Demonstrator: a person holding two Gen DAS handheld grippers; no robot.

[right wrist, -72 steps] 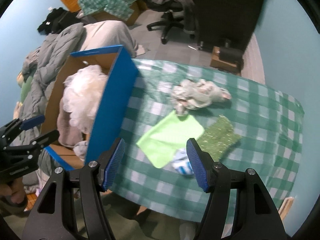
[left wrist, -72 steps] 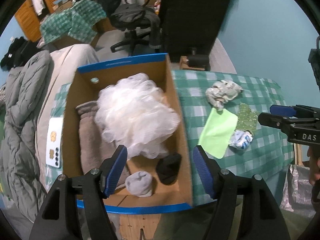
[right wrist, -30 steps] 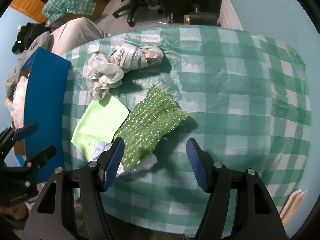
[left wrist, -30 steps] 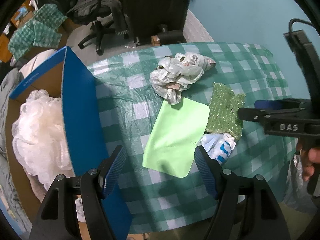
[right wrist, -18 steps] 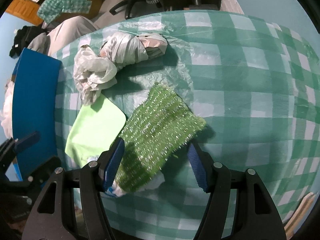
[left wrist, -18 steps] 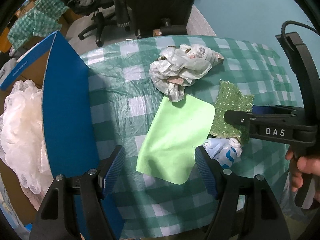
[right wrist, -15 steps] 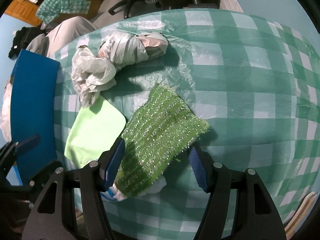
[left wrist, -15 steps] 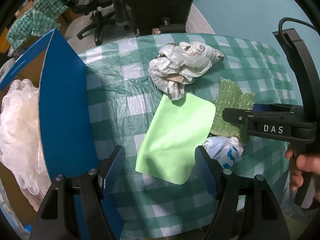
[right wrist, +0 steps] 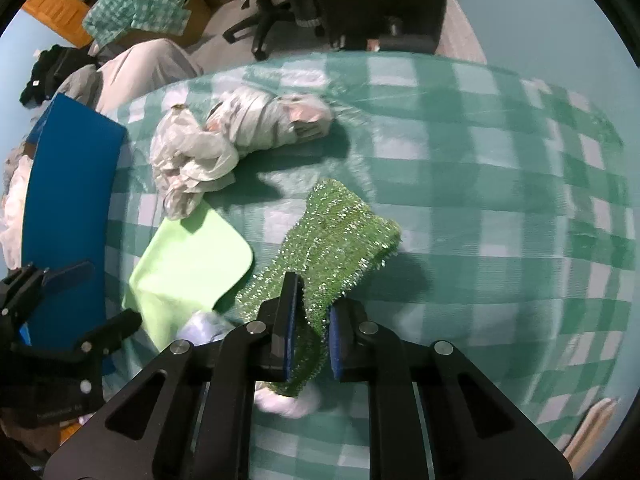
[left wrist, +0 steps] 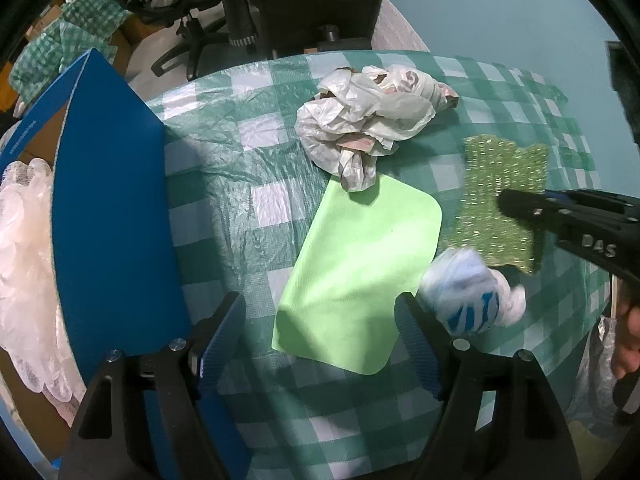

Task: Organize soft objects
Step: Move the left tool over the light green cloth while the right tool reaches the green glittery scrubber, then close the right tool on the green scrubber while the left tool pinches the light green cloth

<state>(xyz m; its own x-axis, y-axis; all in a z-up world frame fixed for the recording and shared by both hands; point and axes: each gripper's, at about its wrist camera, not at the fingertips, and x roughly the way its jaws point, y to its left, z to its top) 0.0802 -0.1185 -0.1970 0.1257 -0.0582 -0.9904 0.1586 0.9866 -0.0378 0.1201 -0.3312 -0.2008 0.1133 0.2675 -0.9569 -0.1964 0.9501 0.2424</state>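
Note:
My right gripper [right wrist: 312, 316] is shut on the near edge of a sparkly green cloth [right wrist: 336, 244], which also shows in the left wrist view [left wrist: 500, 196]. A light green flat cloth [left wrist: 360, 268] lies beside it, and a blue-and-white sock ball [left wrist: 468, 292] sits between the two. A crumpled white plastic bag [left wrist: 368, 120] lies farther back. My left gripper [left wrist: 320, 344] is open and empty, hovering over the near end of the light green cloth. A blue cardboard box [left wrist: 116, 220] with a white mesh pouf [left wrist: 24, 248] inside stands at the left.
The table has a green checked cover [right wrist: 500, 184]. Its right edge is near a teal wall. Office chairs [left wrist: 208, 8] and piles of clothes stand beyond the table's far side.
My right gripper has closed on the sparkly green cloth and its near edge is lifted. The sock ball looks blurred, as if shifting. My left gripper came slightly closer to the light green cloth.

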